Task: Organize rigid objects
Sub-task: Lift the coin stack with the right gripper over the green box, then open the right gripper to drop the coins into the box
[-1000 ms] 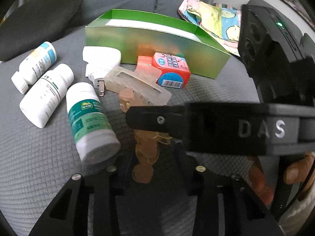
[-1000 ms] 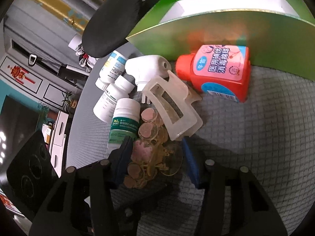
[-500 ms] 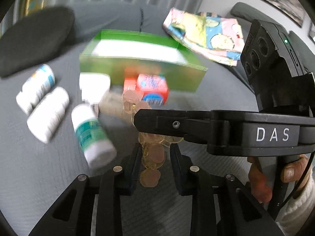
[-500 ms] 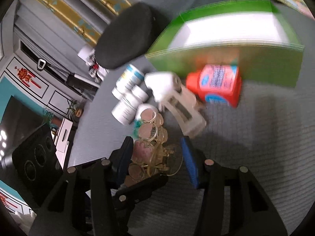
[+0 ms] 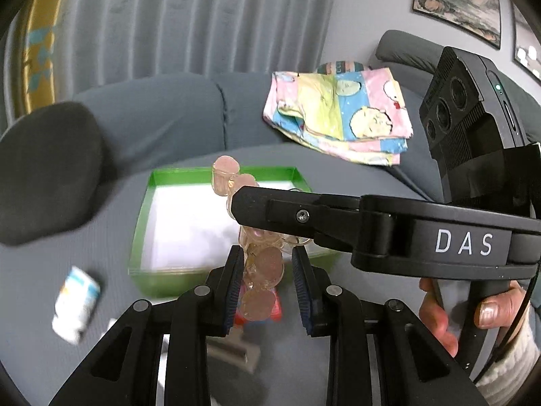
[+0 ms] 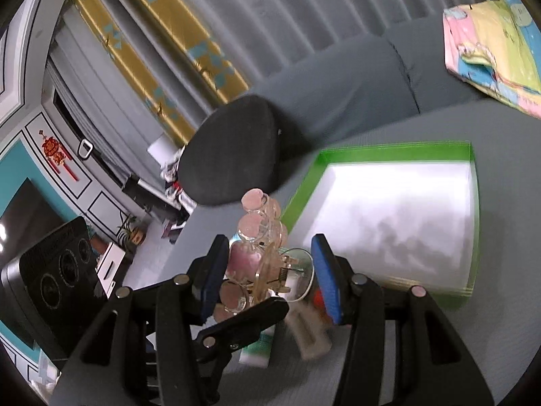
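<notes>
A translucent amber hair clip made of round discs hangs in the air between both grippers. My left gripper is shut on its lower end. My right gripper is shut on the same hair clip, its blue pads at either side. In the left wrist view one finger of the right gripper crosses in front and hides the clip's middle. Beyond the clip, a green box with a white inside lies open on the grey sofa seat; the right wrist view shows this green box too.
Below lie a white bottle, a red pack, a blurred clear clip and a green-labelled bottle. A black cushion sits at the left, a patterned cloth at the back right. A person's hand holds the right gripper.
Both grippers have risen from the sofa seat with the hair clip between them. The bottles and the red pack have sunk low in view, and the box's white inside now shows from above.
</notes>
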### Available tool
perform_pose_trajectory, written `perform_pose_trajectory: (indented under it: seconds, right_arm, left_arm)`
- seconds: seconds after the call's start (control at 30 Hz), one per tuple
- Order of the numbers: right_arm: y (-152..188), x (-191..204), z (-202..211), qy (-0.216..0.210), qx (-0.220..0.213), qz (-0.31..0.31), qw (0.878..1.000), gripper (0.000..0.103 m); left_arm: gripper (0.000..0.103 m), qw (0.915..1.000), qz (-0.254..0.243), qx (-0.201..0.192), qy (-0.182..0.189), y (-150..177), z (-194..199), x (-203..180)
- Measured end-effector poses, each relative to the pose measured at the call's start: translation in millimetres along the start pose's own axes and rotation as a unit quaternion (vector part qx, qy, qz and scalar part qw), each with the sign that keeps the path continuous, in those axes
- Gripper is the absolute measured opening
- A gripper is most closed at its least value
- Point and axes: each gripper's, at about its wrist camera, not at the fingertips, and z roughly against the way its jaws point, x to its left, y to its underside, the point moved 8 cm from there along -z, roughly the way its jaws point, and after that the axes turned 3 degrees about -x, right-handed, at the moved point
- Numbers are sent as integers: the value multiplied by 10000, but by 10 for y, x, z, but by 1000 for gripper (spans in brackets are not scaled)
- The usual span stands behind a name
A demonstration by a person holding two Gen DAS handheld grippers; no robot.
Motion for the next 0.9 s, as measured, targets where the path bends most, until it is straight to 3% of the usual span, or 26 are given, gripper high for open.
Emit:
perform_pose_trajectory:
  seconds: [0.33,0.63,0.73,0.8,0.9]
  right_arm:
    - [-611,-491,-377,254,-176,-48,9995,50]
    - [-370,-991,-816,720,242,-417,9962,52]
    - [-313,-1104,-838,1000,247,-444,9937,63]
    - [-313,-1161,-790,1217,196,-459,9913,70]
    - [-328,-1171,-631,1333,79,-461,9900,71]
  left_arm:
    - [30,9993,171,252,203,-492,-766,187]
    - [30,9961,283,829,103,-101,-1371,254]
    - [31,9946,246,1007,-47,48,-1474,290]
    - [37,9933,324,1105,-123,131,-1490,345]
    - [43,9935,498,989,-265,143,-1361,444]
